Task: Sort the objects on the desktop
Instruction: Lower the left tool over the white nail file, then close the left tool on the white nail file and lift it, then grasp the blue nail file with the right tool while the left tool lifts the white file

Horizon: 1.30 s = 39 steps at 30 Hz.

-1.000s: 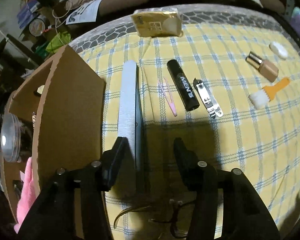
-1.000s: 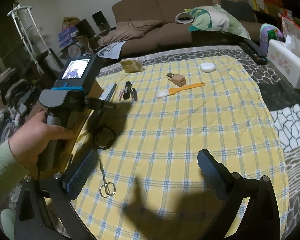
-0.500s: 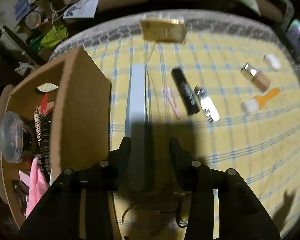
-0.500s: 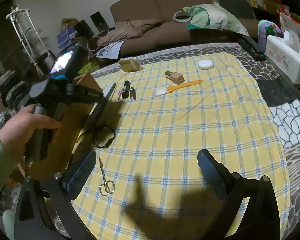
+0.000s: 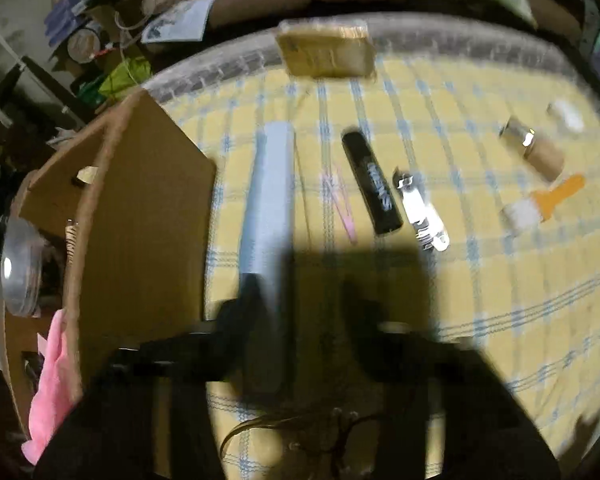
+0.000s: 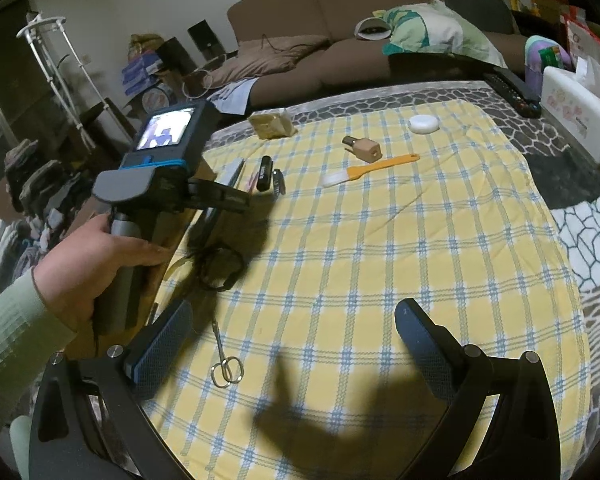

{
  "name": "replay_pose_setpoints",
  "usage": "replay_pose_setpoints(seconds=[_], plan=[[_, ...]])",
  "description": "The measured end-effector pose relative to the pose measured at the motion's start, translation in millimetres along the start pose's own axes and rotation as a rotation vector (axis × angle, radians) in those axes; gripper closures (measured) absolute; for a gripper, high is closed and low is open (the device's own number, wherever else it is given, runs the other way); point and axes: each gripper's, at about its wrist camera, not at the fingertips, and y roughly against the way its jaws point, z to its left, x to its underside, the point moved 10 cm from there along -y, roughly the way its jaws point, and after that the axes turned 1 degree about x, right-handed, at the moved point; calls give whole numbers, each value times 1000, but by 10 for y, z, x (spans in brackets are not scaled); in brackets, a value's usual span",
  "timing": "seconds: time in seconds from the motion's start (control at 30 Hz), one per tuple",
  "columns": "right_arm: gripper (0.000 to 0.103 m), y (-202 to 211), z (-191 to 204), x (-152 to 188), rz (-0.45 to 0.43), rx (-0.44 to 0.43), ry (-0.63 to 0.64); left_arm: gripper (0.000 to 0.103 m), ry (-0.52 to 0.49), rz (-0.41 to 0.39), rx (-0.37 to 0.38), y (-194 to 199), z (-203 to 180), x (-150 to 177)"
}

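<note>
checked cloth (image 5: 500, 280): nail file (image 5: 270, 200) lies between left gripper (image 5: 300, 300) fingers.

A yellow cloth (image 6: 380, 248) checked in blue and white covers the surface, over a grey blanket (image 6: 572, 168) with a stone pattern. The nail file (image 5: 268, 196) is pale grey-blue, the tube (image 5: 372, 184) black (white lettering), the brush (image 6: 370, 169) orange-handled with white bristles, the cardboard box (image 5: 140, 232) brown.

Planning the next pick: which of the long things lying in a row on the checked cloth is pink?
The thin pink tweezers, between the grey nail file and the black tube.
</note>
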Motion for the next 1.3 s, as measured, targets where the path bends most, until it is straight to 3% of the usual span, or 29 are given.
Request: replay_pose_setpoints(seconds=[0.07,0.1,0.17,0.2,0.23,0.3,0.33,0.47,0.63,0.77,0.87,0.9,0.97,1.1,1.3], plan=[[0,-4,2,2,0,0,-3,101,76,85,209,11,-162,100],[0,-2,3,6,0,-3,-8,101,83,88,237,47,-196,110],[0,11,-9,8,1,-5,-18,99,78,40,242,207,-179,47],[0,26,-14,8,-2,-6,-21,91,77,26,229,266,-129,4],[0,43,-20,10,-6,-3,-22,74,71,21,215,274,-69,-43],[0,62,-39,1,-10,-2,-24,51,39,16,157,306,21,-80],[0,60,-45,-1,-10,-2,-27,50,30,17,142,271,67,-94],[0,23,-36,-6,-3,-10,-38,51,5,75,93,98,127,50],[0,4,53,20,6,-16,-8,47,-84,72,-78,-132,31,147],[0,13,20,19,2,-19,-23,46,-33,45,-74,-161,48,99],[0,17,-2,26,3,-27,-39,60,-25,16,-80,-142,71,67],[0,23,-6,24,1,-32,-45,75,-20,-1,-76,-119,88,39],[0,32,-11,19,0,-31,-45,96,17,-4,23,-67,83,27],[1,31,-18,20,2,-29,-43,96,2,23,139,33,-43,108],[2,37,-23,11,1,-27,-47,99,53,98,507,391,-540,348]])
